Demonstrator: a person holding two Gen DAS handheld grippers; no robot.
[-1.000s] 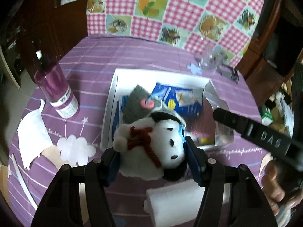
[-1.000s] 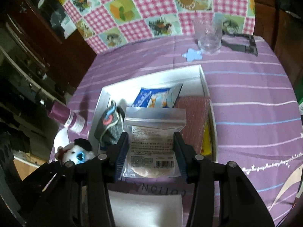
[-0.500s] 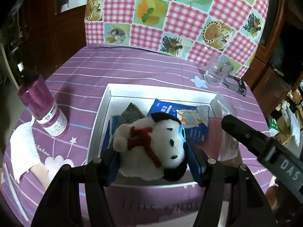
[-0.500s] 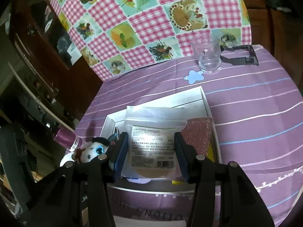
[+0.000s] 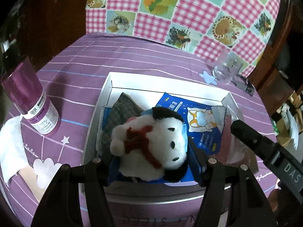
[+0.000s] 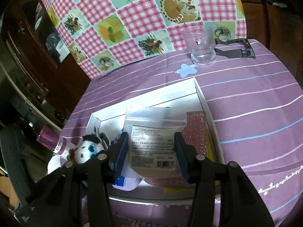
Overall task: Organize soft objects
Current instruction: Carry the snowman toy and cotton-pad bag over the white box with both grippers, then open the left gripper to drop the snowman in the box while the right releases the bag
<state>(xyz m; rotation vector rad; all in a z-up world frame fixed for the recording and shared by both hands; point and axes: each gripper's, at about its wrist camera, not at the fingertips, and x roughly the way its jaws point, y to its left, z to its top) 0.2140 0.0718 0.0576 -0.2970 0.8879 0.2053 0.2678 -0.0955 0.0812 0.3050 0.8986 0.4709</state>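
Observation:
My left gripper (image 5: 152, 158) is shut on a white plush dog (image 5: 149, 145) with black ears and a red scarf, held over the near left part of a white box (image 5: 106, 87). The plush also shows in the right wrist view (image 6: 85, 149). My right gripper (image 6: 150, 153) is shut on a clear pouch with a round puff (image 6: 151, 143), held over the box's (image 6: 204, 98) near right part. In the box lie a grey plaid pouch (image 5: 121, 111), a blue mask packet (image 5: 200, 124) and a pink glittery sponge (image 6: 196, 130).
A purple bottle (image 5: 30, 98) stands left of the box, with white tissue (image 5: 9, 147) by it. A clear glass (image 6: 201, 45) and a black clip (image 6: 238, 48) sit at the far right. A checked chair cushion (image 5: 170, 11) rises behind the purple-clothed table.
Both grippers have moved forward over the box with their loads. The plush now hangs over the box's near left part, the puff pouch over its near right.

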